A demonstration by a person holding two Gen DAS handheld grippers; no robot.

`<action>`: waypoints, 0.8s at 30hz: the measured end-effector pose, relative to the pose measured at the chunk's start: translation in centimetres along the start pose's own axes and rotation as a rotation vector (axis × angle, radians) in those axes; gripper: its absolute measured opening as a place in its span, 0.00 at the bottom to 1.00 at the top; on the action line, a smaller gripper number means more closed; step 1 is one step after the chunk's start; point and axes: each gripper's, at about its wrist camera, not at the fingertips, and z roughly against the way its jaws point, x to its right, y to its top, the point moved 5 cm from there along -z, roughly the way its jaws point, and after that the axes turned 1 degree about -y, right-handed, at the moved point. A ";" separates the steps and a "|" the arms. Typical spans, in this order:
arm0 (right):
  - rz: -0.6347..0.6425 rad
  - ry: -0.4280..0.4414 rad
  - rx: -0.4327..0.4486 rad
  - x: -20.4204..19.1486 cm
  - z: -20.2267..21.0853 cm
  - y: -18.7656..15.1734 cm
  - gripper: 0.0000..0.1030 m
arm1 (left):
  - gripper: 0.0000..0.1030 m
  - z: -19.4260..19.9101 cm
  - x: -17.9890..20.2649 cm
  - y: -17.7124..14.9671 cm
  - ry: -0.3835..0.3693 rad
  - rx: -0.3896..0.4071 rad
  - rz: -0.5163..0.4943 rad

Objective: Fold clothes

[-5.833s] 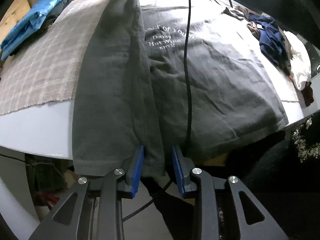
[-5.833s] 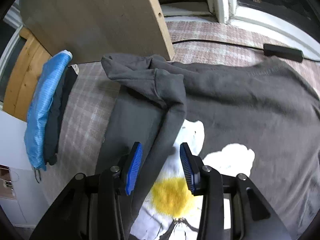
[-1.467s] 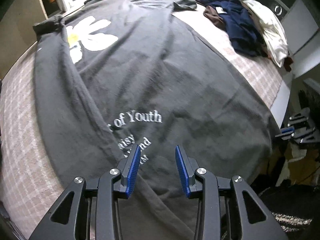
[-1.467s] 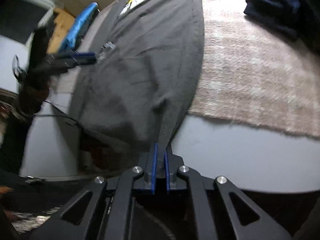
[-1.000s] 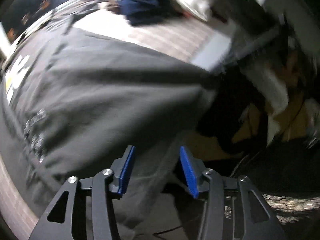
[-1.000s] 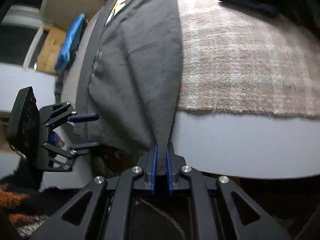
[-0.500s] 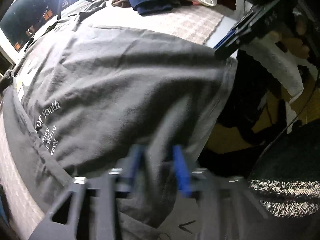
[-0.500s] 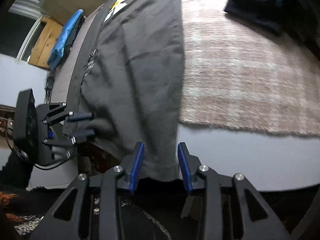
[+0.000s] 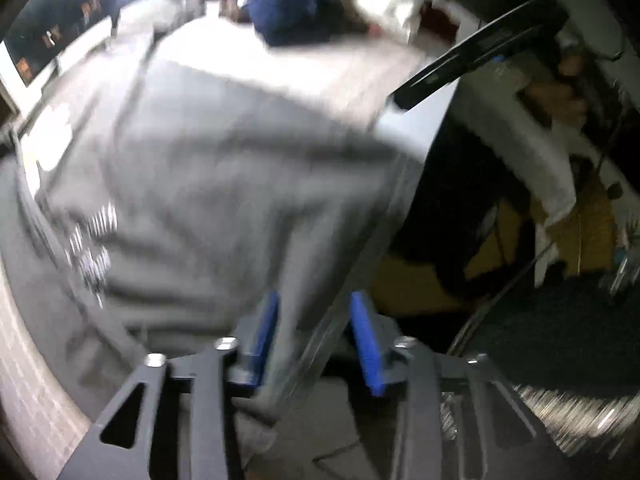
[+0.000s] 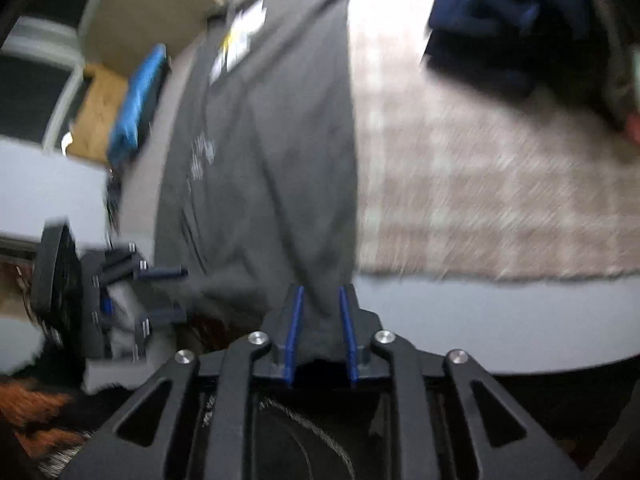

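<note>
A dark grey T-shirt (image 9: 200,200) with white lettering lies spread on the cloth-covered table, its hem hanging over the near edge. The left wrist view is blurred. My left gripper (image 9: 316,336) has the hanging hem between its blue pads; its jaws are opening and stand well apart, not pressing. In the right wrist view the same T-shirt (image 10: 272,160) runs away from me, and my right gripper (image 10: 320,330) has the hem corner between its pads; its jaws are closing with a gap still showing. Each gripper shows in the other's view: right gripper (image 9: 400,98), left gripper (image 10: 172,292).
A beige checked cloth (image 10: 480,200) covers the white table (image 10: 480,320). A pile of navy clothes (image 10: 500,8) and a white garment (image 9: 384,0) lie at the far end. A folded blue item (image 10: 138,104) sits beside the shirt, near a wooden board (image 10: 152,8).
The left jaws, close together on the hem half a second ago, now stand wide apart. The right jaws let go of the hem corner, then narrowed around it. Both grippers rose slightly.
</note>
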 end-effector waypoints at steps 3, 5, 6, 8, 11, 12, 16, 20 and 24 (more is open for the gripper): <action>-0.019 -0.020 0.125 0.4 3.8 3.9 0.20 | 0.59 -0.3 1.8 4.3 0.006 0.069 -0.037; 0.018 -0.067 0.192 0.3 6.0 6.7 0.28 | 0.58 -1.2 2.4 6.9 0.017 0.086 -0.050; 0.037 -0.090 0.225 0.2 7.0 8.1 0.39 | 0.58 -1.7 2.7 8.1 0.018 0.094 -0.054; 0.090 -0.135 0.290 0.4 8.3 12.3 0.48 | 0.58 -2.2 1.7 9.9 0.039 0.110 -0.041; 0.157 -0.212 0.353 0.6 8.3 19.6 0.47 | 0.58 -2.4 -2.4 13.3 0.129 0.135 -0.010; 0.155 -0.237 0.355 1.4 7.6 22.0 0.47 | 0.58 -2.5 -4.5 14.8 0.177 0.142 0.000; 0.125 -0.273 0.345 5.5 4.1 30.8 0.47 | 0.58 -4.3 -11.1 20.6 0.263 0.164 0.020; 0.025 -0.260 0.337 10.1 1.1 36.3 0.47 | 0.58 -7.6 -15.4 25.9 0.325 0.180 -0.028; -0.041 -0.182 0.323 12.5 -1.6 40.3 0.47 | 0.58 -12.1 -15.8 30.0 0.354 0.165 -0.131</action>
